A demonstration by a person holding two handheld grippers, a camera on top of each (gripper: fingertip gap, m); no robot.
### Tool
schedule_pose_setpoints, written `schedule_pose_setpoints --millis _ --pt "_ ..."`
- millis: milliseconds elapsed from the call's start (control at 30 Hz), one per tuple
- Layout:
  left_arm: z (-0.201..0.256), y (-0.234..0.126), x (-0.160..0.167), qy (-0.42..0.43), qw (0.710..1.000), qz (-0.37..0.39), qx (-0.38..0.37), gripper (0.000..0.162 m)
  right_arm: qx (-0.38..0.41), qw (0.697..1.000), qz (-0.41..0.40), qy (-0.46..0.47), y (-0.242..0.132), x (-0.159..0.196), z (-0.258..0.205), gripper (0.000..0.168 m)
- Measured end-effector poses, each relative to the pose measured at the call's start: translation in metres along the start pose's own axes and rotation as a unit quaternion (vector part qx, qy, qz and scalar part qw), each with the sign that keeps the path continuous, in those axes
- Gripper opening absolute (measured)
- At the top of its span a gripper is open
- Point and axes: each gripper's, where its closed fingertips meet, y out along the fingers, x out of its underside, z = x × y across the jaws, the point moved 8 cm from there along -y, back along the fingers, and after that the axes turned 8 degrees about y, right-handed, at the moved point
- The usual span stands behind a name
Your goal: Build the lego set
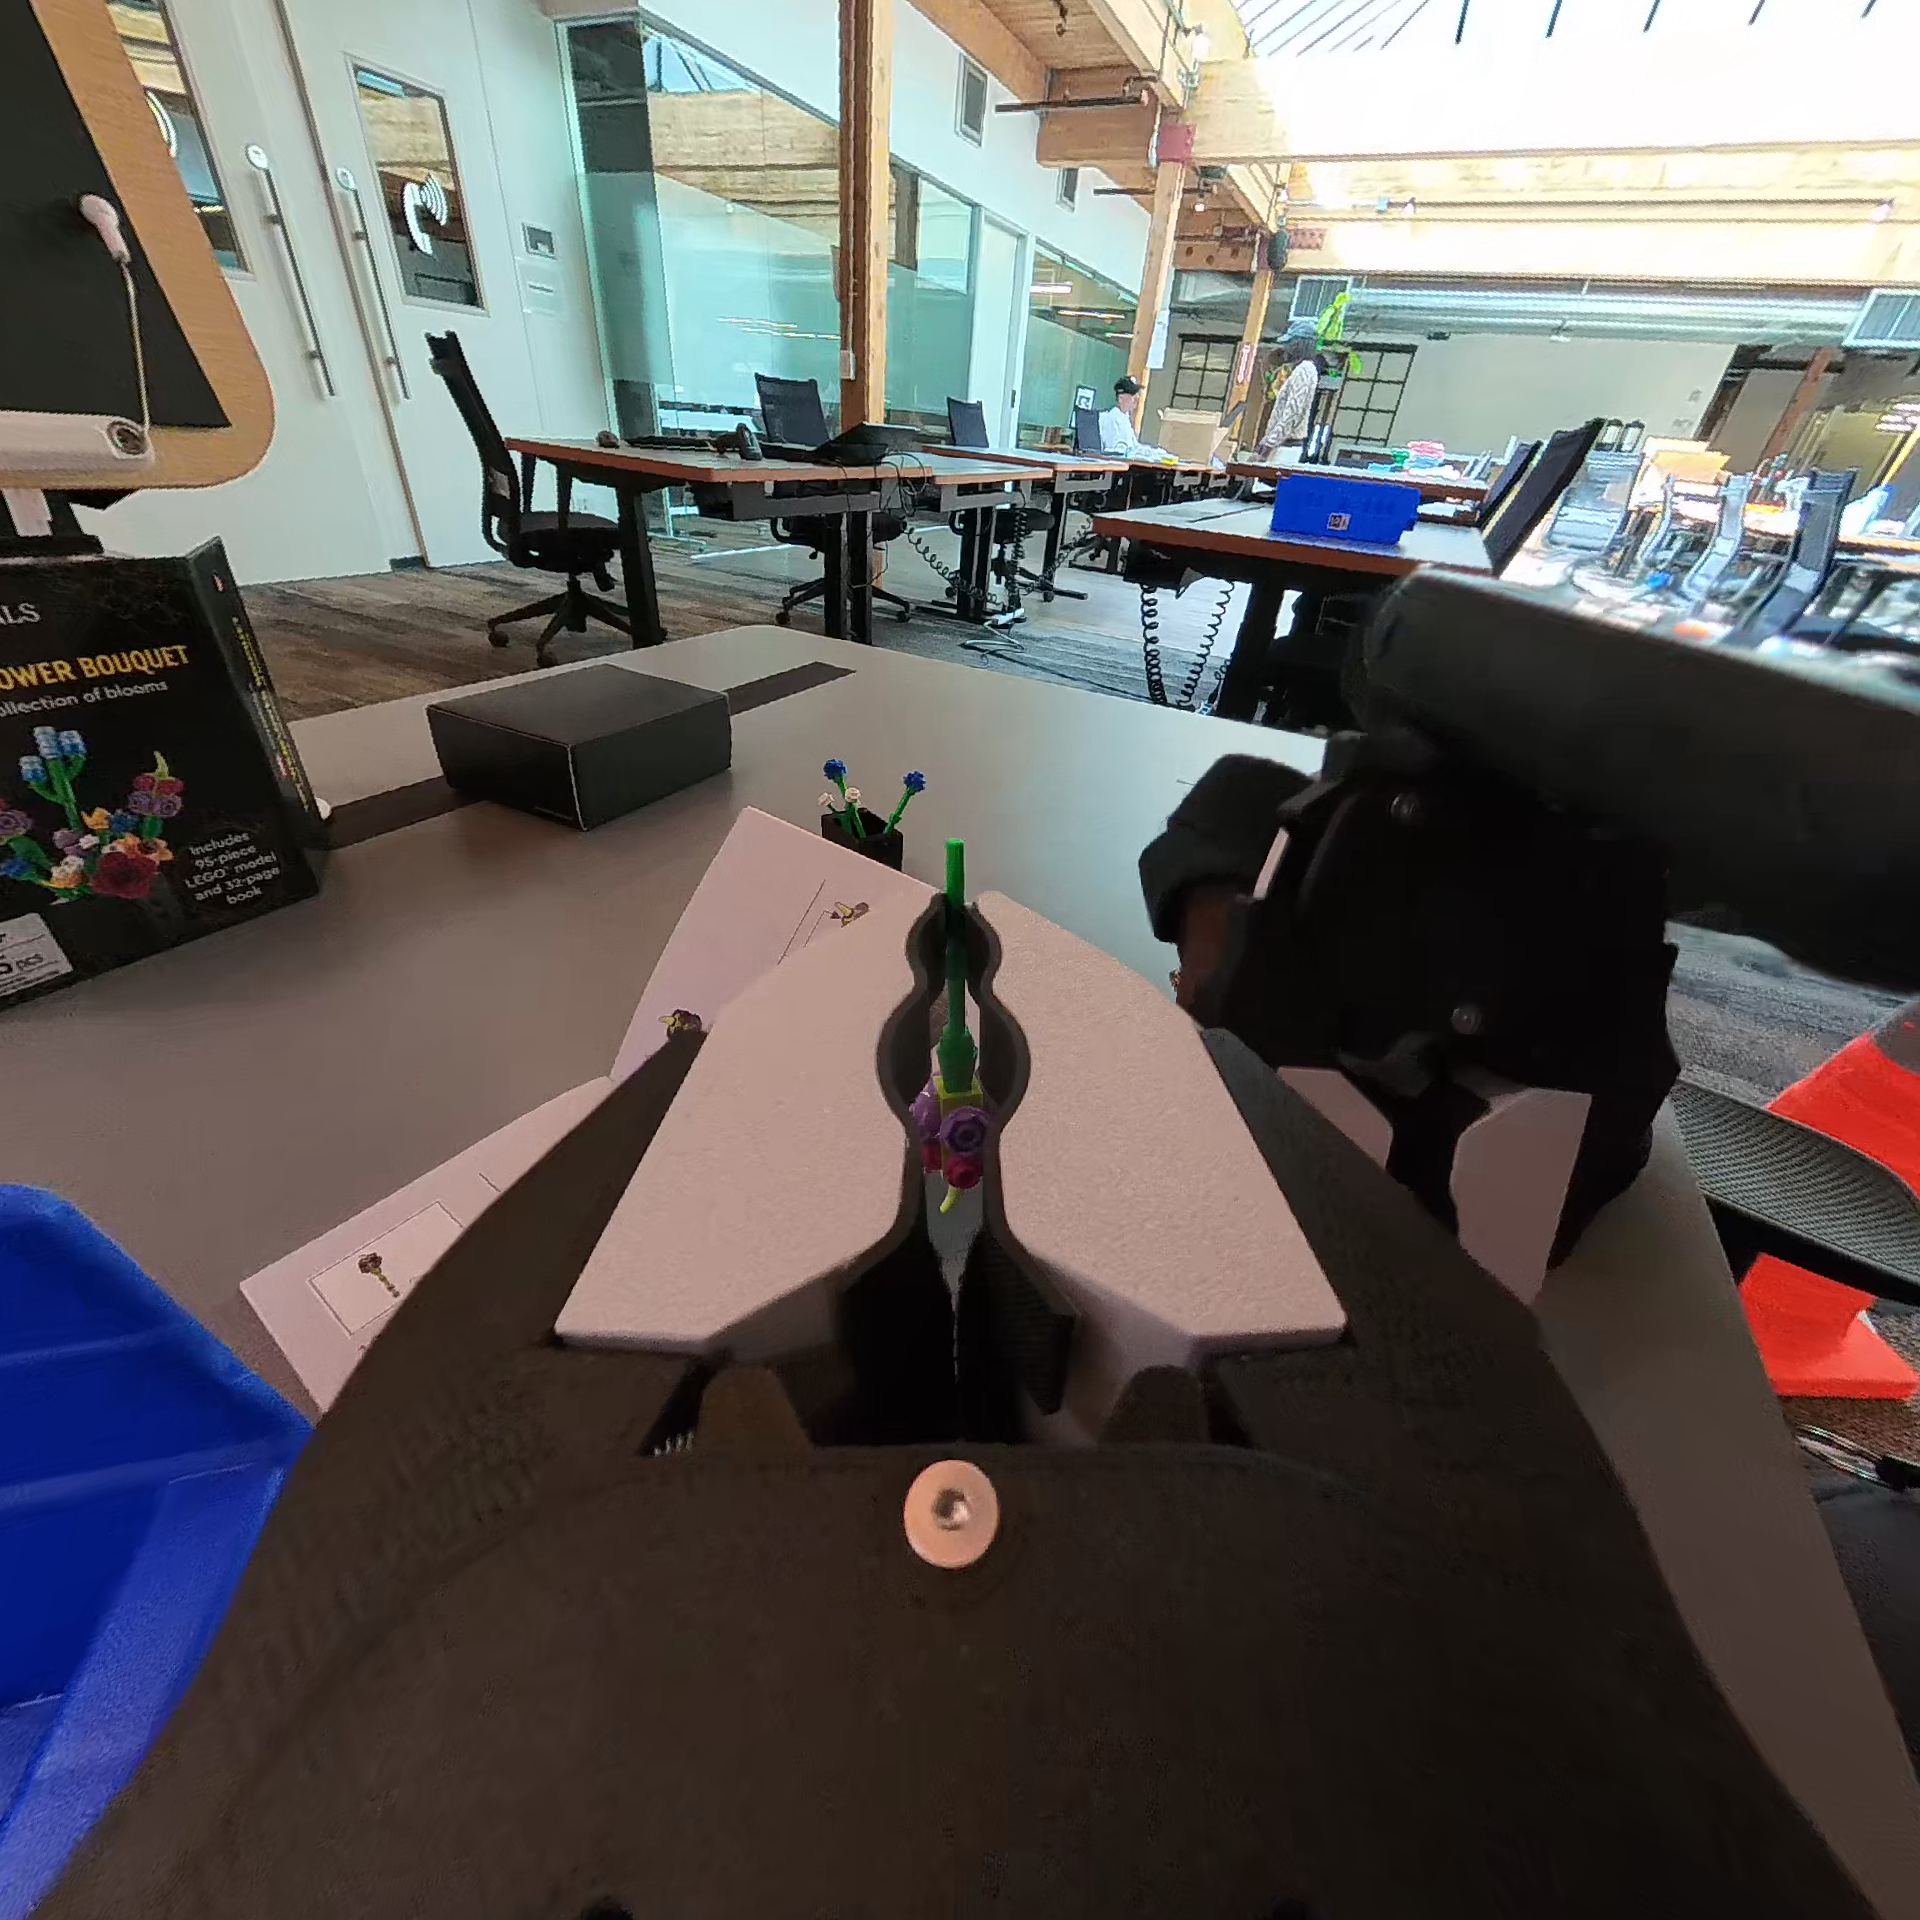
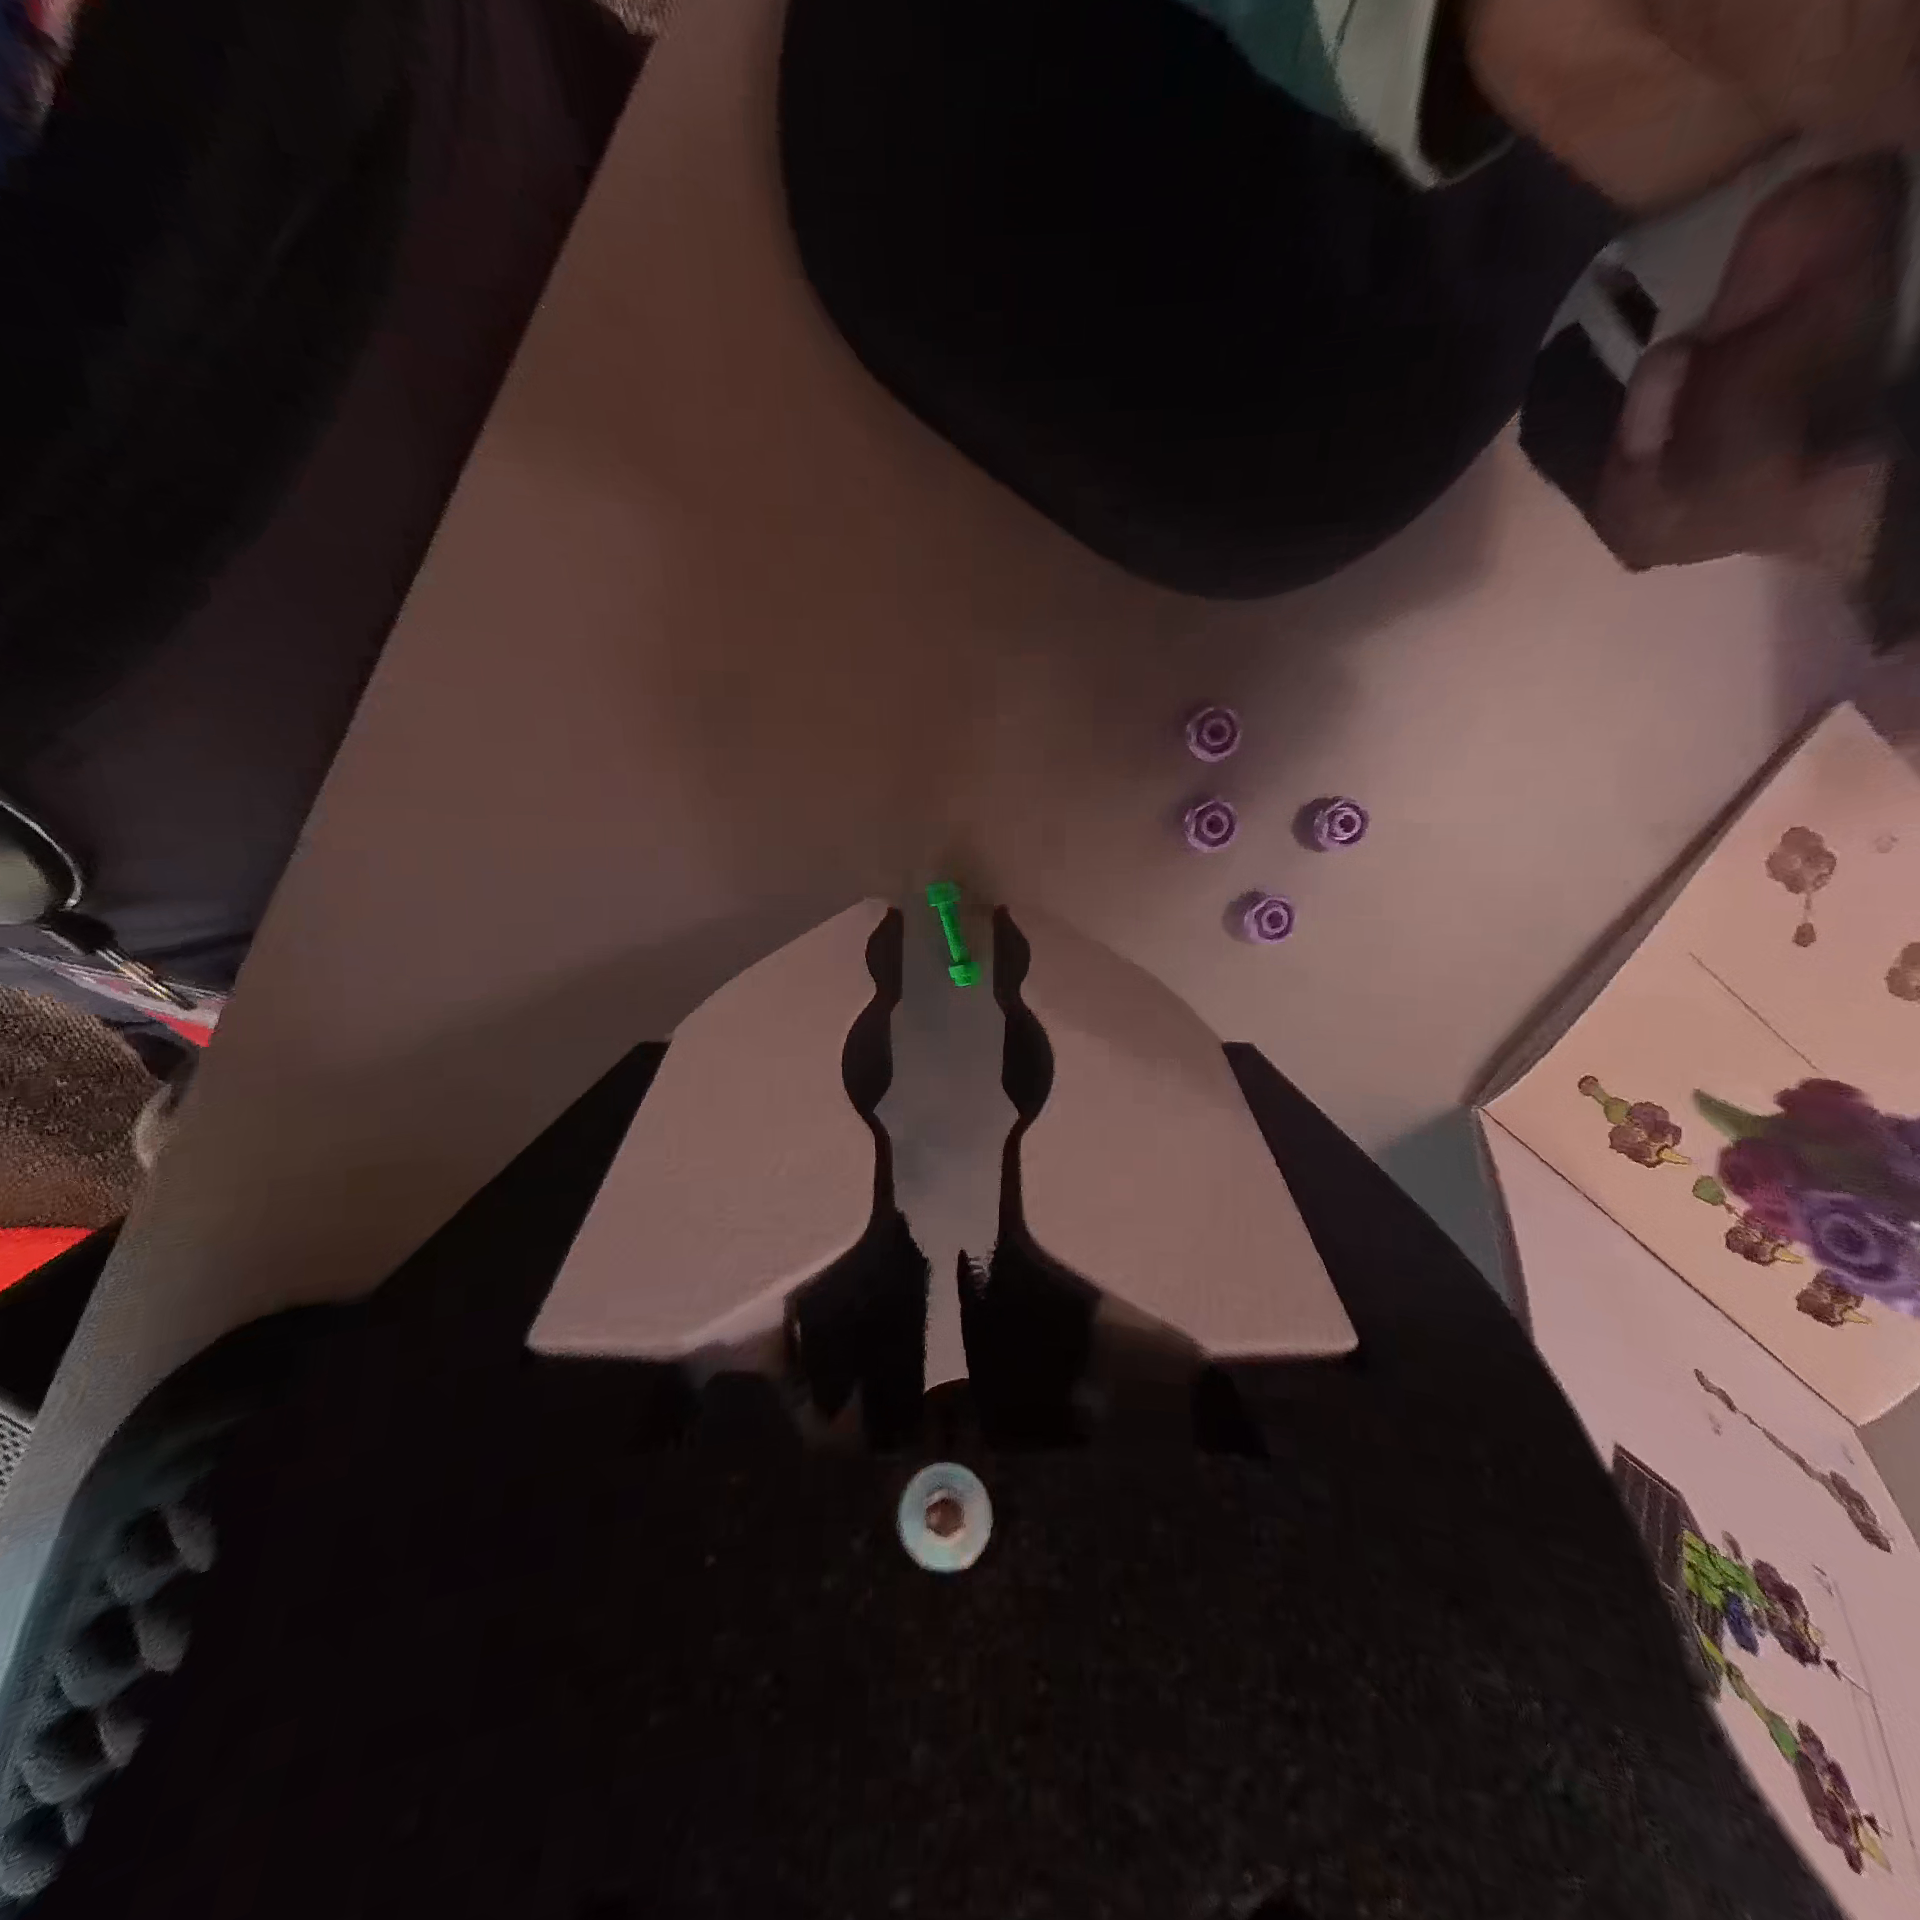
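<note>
My left gripper [image 1: 954,920] is shut on a green lego stem [image 1: 955,971]. The stem sticks out past the fingertips, and a cluster of purple and magenta flower pieces [image 1: 951,1130] sits at its near end between the pads. My right gripper [image 2: 945,920] is open and points down at the table. A small green stem piece [image 2: 952,935] lies between its fingertips, apart from both. Several loose purple round flower pieces [image 2: 1209,824] lie to the right of it. The right gripper also shows in the left wrist view [image 1: 1455,1039], low over the table.
A small black pot with blue flowers [image 1: 862,826] stands behind the instruction sheets [image 1: 774,904], which also show in the right wrist view [image 2: 1714,1039]. A black box [image 1: 580,743], the lego set box [image 1: 135,779], a blue bin [image 1: 114,1455] and an orange object [image 1: 1849,1247] surround the table. The grippers' ends are close to 15 cm from one another.
</note>
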Motion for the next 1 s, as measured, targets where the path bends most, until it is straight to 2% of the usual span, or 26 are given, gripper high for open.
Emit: schedule_pose_setpoints --millis 67,200,300,367,467,633,1000 --pt "0.000 0.000 0.000 -0.001 1.000 -0.003 -0.003 0.003 -0.009 1.000 0.005 0.003 0.003 0.000 -0.001 0.004" --pt "0.000 -0.001 -0.001 0.007 1.000 -0.004 -0.006 0.003 0.025 0.998 0.030 0.039 -0.005 0.011 -0.004 0.003" --pt "0.002 0.000 -0.001 0.010 1.000 -0.003 -0.002 0.003 0.057 0.982 0.119 0.138 -0.039 0.028 -0.011 0.003" --pt "0.005 0.001 -0.001 0.011 1.000 -0.003 0.004 0.003 0.106 0.966 0.127 0.197 -0.066 0.050 -0.021 0.003" --pt "0.008 0.003 -0.001 0.016 1.000 -0.008 0.013 0.003 0.143 0.948 0.074 0.276 -0.090 0.089 -0.047 0.003" --pt "0.012 0.007 0.002 0.041 0.999 -0.032 0.012 0.003 0.130 0.932 -0.009 0.337 -0.086 0.128 -0.081 0.003" --pt "0.013 0.011 0.009 0.050 0.997 -0.054 0.015 0.003 0.135 0.918 -0.106 0.358 -0.067 0.126 -0.081 0.004"
